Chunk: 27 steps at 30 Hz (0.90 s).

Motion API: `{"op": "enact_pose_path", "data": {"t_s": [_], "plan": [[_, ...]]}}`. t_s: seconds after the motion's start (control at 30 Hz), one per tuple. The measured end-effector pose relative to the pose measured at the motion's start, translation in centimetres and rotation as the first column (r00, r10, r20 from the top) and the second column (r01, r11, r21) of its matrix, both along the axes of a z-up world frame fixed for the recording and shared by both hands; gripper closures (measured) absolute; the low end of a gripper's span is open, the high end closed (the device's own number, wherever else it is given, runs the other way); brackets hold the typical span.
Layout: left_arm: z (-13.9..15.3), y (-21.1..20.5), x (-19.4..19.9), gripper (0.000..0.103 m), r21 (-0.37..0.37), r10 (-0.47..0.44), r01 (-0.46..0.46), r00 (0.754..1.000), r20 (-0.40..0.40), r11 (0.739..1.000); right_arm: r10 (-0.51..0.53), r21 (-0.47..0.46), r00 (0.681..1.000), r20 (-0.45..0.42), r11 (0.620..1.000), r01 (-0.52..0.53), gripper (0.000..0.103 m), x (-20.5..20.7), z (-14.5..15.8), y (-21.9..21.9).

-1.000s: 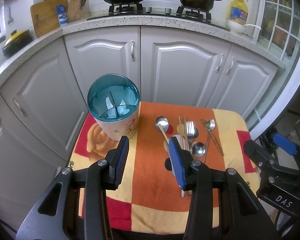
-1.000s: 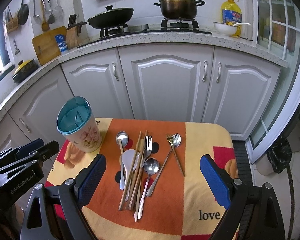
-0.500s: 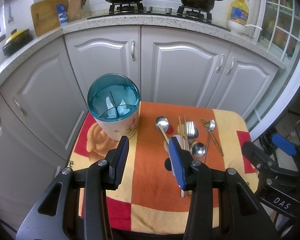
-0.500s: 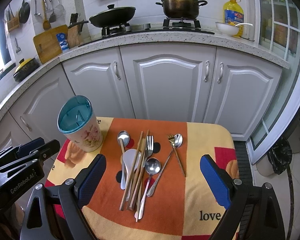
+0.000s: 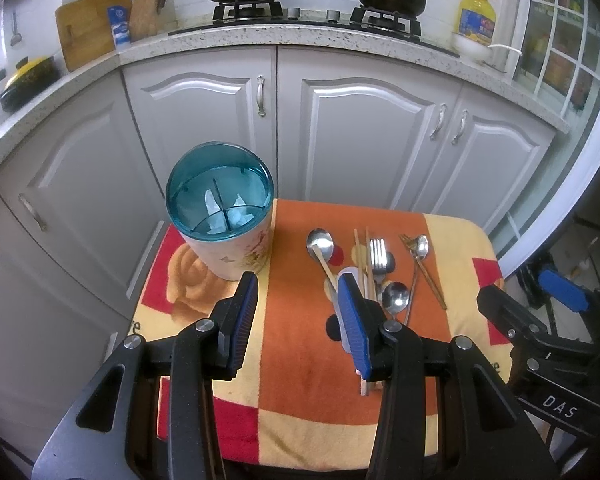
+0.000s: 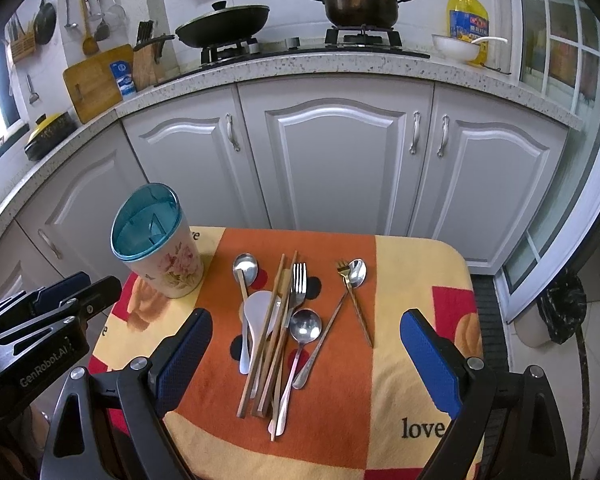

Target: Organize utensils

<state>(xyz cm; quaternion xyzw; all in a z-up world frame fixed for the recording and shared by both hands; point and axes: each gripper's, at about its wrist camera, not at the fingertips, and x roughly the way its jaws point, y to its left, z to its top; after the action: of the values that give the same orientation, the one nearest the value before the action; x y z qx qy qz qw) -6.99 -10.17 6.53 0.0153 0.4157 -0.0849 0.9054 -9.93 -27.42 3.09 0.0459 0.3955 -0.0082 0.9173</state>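
Two grippers over cloth [image 6: 412,280], both empty.
L gripper [image 5: 296,320] part open; R gripper [image 6: 306,356] wide. Utensils [image 6: 284,320] lie centre frame w/ holder [image 6: 156,244] upright at left, apart from them.

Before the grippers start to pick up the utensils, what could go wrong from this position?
1. The chopsticks, fork and white spoon overlap in one pile, so a grip may lift or drag several at once.
2. The tall utensil holder stands near the table's left edge; a bump might tip it.
3. The thin gold fork lies flat on the soft cloth, so the pads may slip off.
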Motion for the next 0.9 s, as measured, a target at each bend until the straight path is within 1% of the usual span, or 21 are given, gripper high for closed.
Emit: {"op": "enact_pose_path", "data": {"t_s": [0.27, 0.63, 0.8, 0.9], "plan": [[-0.5, 0.1, 0.6, 0.062, -0.011, 0.003, -0.003, 1.000, -0.014, 1.000, 0.001, 0.007, 1.000, -0.014, 1.000, 0.000, 0.009, 0.4, -0.4, -0.3], [-1.6, -0.2, 1.0, 0.062, 0.001, -0.020, 0.020, 0.999, -0.046, 1.000, 0.003, 0.016, 0.999, -0.040, 1.000, -0.002, 0.009, 1.0, -1.5, -0.7], [-3.4, 0.4, 1.7, 0.062, -0.017, -0.013, 0.011, 0.995, -0.095, 1.000, 0.013, 0.020, 0.998, -0.054, 1.000, -0.012, 0.009, 1.4, -2.6, -1.4], [-4.9, 0.9, 2.2, 0.062, -0.060, -0.018, 0.010, 0.990, -0.141, 0.998, 0.047, 0.057, 0.997, -0.065, 0.997, -0.044, 0.009, 2.0, -4.1, -2.4]]}}
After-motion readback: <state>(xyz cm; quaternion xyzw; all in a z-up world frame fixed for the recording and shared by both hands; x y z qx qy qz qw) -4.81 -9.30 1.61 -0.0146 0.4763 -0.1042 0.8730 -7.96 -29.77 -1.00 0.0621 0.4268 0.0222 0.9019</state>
